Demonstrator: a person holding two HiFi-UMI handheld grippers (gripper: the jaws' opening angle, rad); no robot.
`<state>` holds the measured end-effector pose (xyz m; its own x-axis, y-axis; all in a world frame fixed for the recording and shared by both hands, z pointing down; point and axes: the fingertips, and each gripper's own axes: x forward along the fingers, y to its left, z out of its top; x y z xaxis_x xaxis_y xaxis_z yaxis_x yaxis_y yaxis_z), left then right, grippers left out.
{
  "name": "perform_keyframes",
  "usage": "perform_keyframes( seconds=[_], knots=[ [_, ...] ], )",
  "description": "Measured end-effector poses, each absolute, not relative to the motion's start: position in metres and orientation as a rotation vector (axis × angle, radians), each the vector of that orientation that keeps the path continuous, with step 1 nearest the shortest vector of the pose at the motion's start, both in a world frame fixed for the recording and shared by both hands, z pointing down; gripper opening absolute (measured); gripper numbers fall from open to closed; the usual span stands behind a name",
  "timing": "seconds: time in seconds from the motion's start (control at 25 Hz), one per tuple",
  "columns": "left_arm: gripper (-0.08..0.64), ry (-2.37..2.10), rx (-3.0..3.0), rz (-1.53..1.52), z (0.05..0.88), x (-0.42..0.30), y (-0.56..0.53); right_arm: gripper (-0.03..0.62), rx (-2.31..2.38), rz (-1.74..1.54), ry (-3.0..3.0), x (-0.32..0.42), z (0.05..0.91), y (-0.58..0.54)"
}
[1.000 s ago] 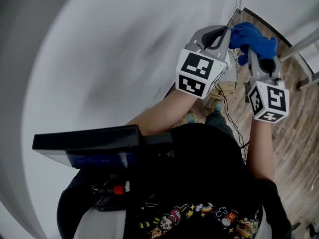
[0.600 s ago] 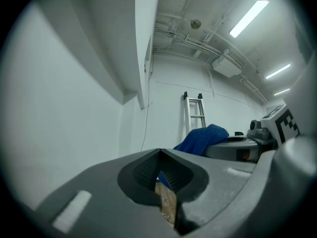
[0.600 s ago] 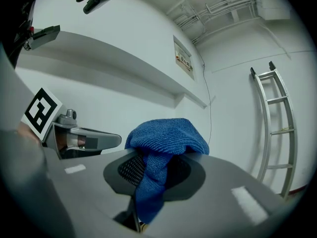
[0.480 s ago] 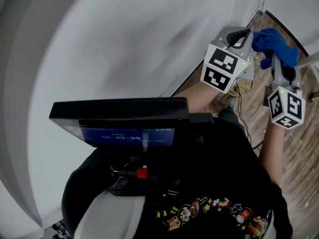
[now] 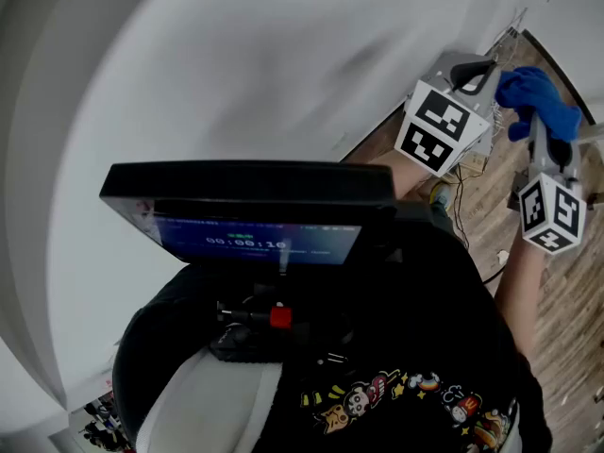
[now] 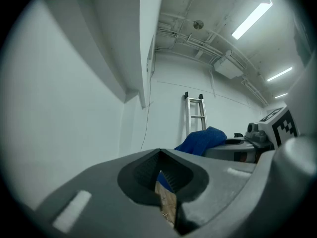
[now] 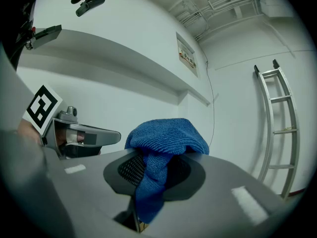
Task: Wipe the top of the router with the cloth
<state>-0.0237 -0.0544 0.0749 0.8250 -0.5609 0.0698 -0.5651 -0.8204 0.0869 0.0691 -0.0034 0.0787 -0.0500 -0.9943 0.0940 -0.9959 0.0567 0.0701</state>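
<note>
The cloth (image 7: 166, 135) is blue, the left hand-held gripper (image 6: 160, 157) and right hand-held gripper (image 7: 154, 168) grey with black-and-white marker cubes (image 5: 434, 130).

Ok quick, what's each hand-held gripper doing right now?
Left hand-held gripper: closed, nothing between its jaws.
Right hand-held gripper: closed on the blue cloth.

A ladder (image 7: 281, 131) stands against the white wall (image 7: 233, 113), wooden floor (image 5: 571, 300) below

bright, even light from ceiling tubes (image 6: 251, 20), motion-smeared wall (image 5: 236, 74) in head view, heavy fisheye vignetting at edges
</note>
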Motion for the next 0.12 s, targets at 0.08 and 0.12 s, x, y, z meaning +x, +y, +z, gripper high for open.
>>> perform_keyframes(
  seconds=[0.08,0.12],
  knots=[
    [0.000,-0.903,2.895,0.071,0.0768,-0.0253,-0.0557,0.104,2.072,0.020,-2.201,0.0677,0.0792,-0.0044],
    [0.000,-0.906,2.893,0.074,0.0775,-0.0260,-0.0563,0.104,2.067,0.019,-2.204,0.0670,0.0793,-0.0050]
  ],
)
